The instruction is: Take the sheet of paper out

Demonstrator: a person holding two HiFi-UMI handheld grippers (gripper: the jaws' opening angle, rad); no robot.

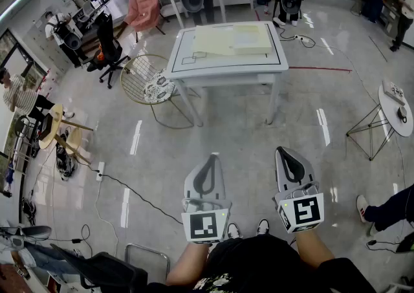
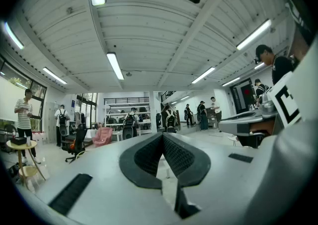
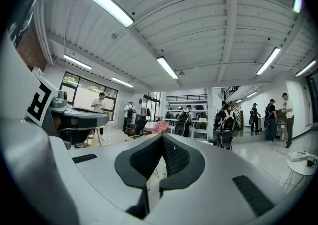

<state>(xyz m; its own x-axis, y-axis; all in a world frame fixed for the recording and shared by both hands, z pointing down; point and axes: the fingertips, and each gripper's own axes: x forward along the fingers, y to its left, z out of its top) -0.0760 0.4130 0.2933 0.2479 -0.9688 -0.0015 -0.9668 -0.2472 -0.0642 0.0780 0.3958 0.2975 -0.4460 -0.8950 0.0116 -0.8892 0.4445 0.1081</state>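
A glossy pale floor (image 1: 246, 136) is gleaming around a white rectangular surface (image 1: 226, 68) edged with a thin black line. The flat pale-yellow sheet of paper (image 1: 233, 39) is lying on it, and only the head view is showing that paper. Well apart from it, the left claw (image 1: 211, 158) and right claw (image 1: 283, 151) are hovering level, both clenched and empty. Their own views are showing ribbed black pads (image 2: 181, 157) pressing together beneath a ridged ceiling (image 2: 164, 30) with strip lights (image 2: 115, 65).

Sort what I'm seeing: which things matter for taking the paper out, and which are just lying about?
For the job: white table, pale yellow paper on it, left gripper, right gripper (both shut, empty).
Lying about: wire chair, pink chair, black office chair, round side table, floor cable.
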